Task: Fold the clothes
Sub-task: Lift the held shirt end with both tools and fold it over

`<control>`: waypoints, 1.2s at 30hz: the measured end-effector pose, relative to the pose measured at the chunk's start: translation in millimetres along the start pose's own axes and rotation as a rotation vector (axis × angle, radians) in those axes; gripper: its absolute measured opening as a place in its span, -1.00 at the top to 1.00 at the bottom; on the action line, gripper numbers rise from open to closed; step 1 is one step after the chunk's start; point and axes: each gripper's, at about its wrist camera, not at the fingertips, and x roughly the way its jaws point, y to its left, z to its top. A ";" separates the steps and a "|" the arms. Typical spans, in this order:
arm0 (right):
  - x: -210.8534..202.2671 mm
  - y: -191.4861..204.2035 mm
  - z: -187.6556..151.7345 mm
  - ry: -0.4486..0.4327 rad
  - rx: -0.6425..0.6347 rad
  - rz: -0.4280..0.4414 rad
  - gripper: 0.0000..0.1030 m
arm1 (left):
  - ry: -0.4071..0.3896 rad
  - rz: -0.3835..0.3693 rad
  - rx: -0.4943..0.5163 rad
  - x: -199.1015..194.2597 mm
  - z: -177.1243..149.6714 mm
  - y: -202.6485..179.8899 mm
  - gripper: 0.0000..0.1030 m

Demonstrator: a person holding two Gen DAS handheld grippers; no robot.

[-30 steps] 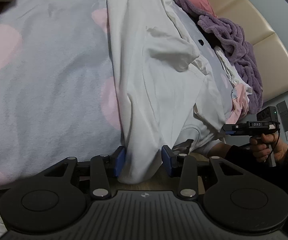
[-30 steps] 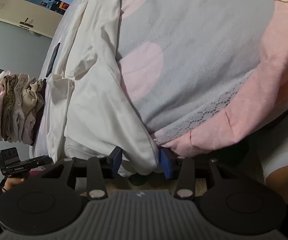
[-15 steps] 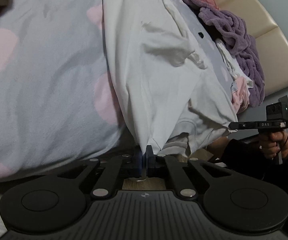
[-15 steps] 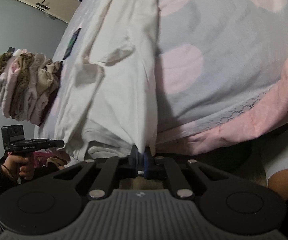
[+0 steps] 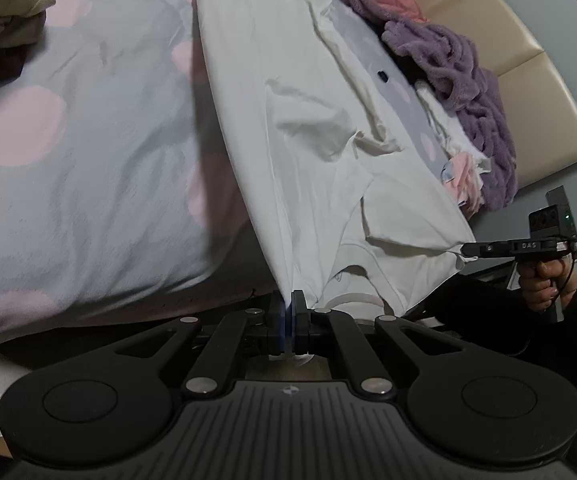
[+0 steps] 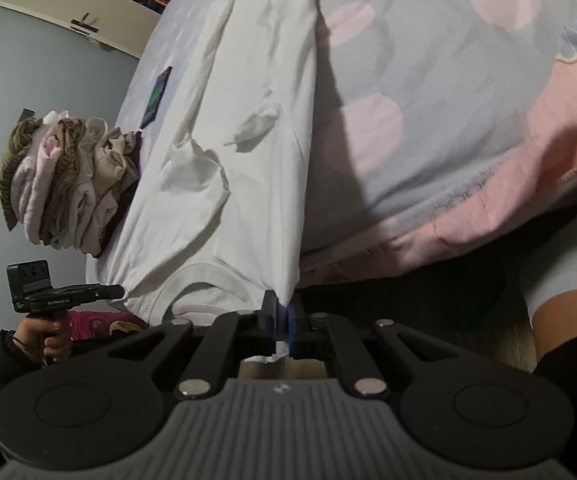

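Observation:
A white T-shirt (image 5: 312, 128) lies lengthwise on the bed, its collar end nearest me. My left gripper (image 5: 287, 305) is shut on the shirt's near corner, beside the neckline. In the left wrist view the right gripper (image 5: 467, 249) pinches the other near corner, held by a hand (image 5: 544, 280). In the right wrist view the T-shirt (image 6: 248, 184) runs away from my right gripper (image 6: 284, 309), which is shut on its near corner. The left gripper (image 6: 118, 290) holds the opposite corner at the far left. The near hem hangs taut between both grippers, off the bed edge.
The bed cover (image 5: 68, 140) is grey with pink dots, with a pink blanket (image 6: 528, 152) at one side. A stack of folded clothes (image 6: 68, 180) and a phone (image 6: 156, 98) lie beyond the shirt. Purple fleece (image 5: 468, 92) lies against the beige headboard (image 5: 520, 64).
Both grippers stood open around the shirt's near edge one second ago. They have shut on its corners and drawn the collar end up and taut.

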 end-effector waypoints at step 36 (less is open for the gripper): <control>29.4 -18.2 320.7 -0.117 0.244 0.080 0.74 | -0.232 -0.234 -0.484 41.1 287.8 111.2 0.98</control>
